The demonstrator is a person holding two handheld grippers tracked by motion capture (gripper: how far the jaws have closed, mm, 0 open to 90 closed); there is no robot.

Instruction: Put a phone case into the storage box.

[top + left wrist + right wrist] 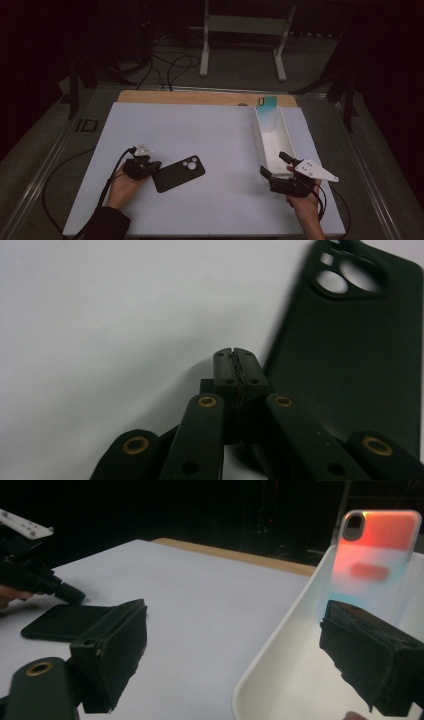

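Left gripper (150, 167) clenched, empty, tips at edge of black phone case (178, 173) flat on desk (210, 130). Right gripper (276, 165) released, straddling near wall of white tray (286, 131). Best: spread left, nip case edge squarely, lift level.

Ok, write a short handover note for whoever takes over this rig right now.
Left gripper: jaws shut, empty, at the near left edge of the black phone case, which lies flat on the white board.
Right gripper: jaws open, straddling the near left wall of the white tray, holding nothing.
A translucent phone case leans against the tray's far end.
Done: one case in the tray.
Left, probably: grasp the black case and move it in.
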